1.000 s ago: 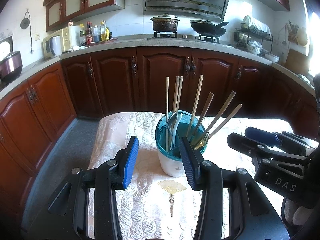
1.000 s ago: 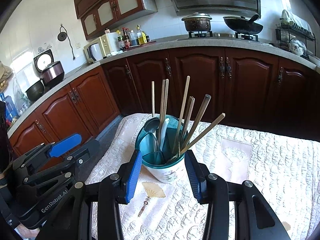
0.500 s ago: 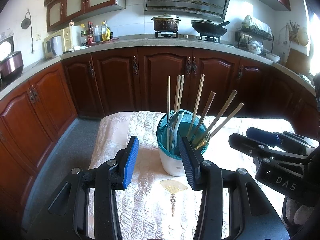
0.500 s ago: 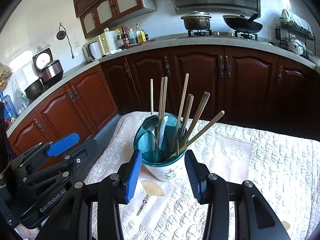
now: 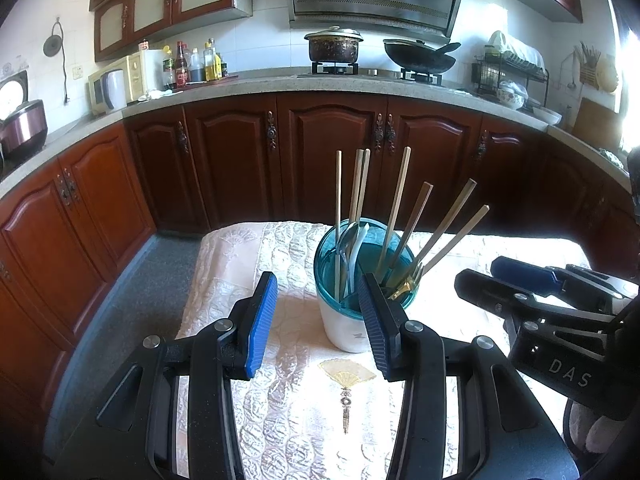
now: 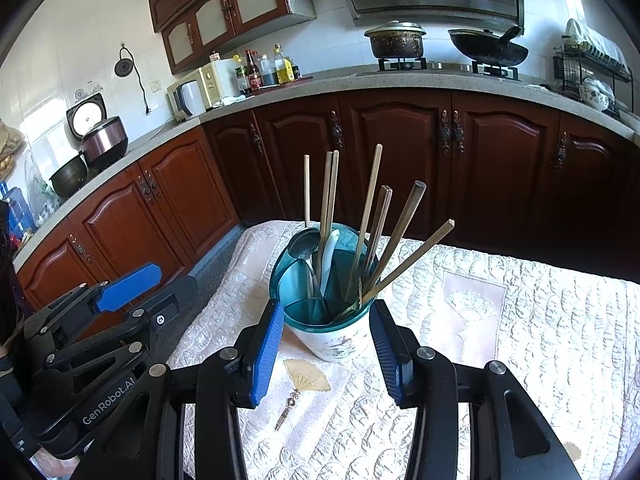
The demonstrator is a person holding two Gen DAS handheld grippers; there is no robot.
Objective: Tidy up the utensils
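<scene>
A white utensil holder with a teal divided rim stands upright on a quilted cream tablecloth. Several wooden chopsticks, a metal spoon, a white spoon and a gold fork stick out of it. My left gripper hangs open just in front of the holder, nothing between its blue pads. My right gripper is also open, its pads on either side of the holder's near face without touching. Each gripper shows at the edge of the other's view.
Dark wooden cabinets run behind the table under a stone counter with a pot, a wok, bottles and a microwave. A grey floor strip lies left of the table. A fan motif marks the cloth.
</scene>
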